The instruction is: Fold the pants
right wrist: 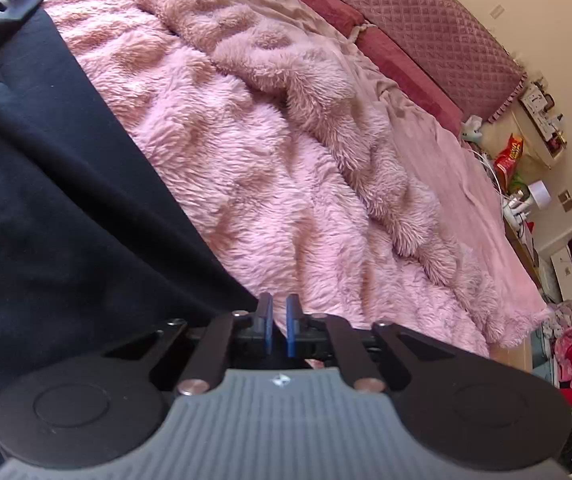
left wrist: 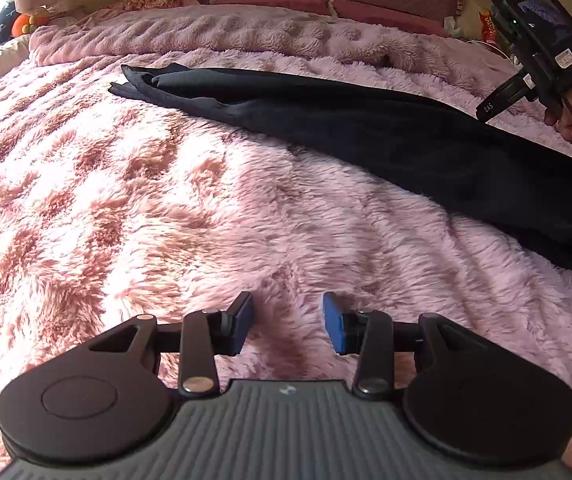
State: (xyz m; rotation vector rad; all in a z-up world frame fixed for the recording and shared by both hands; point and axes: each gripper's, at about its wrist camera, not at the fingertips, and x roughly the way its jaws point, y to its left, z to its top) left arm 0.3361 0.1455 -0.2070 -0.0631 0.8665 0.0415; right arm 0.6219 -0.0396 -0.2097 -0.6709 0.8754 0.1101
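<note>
On the pink blanket the black pants lie folded lengthwise; cross-folds remain. Left gripper released, empty; right gripper slightly parted at the pants' edge, empty.

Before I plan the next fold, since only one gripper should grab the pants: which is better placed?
Right, probably. The right gripper sits at the edge of the black pants, its jaws slightly apart with nothing between. The left gripper hovers open over bare pink blanket, away from the cloth.

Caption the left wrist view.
Open left tool over pink fluffy blanket; black pants lie stretched beyond.
</note>
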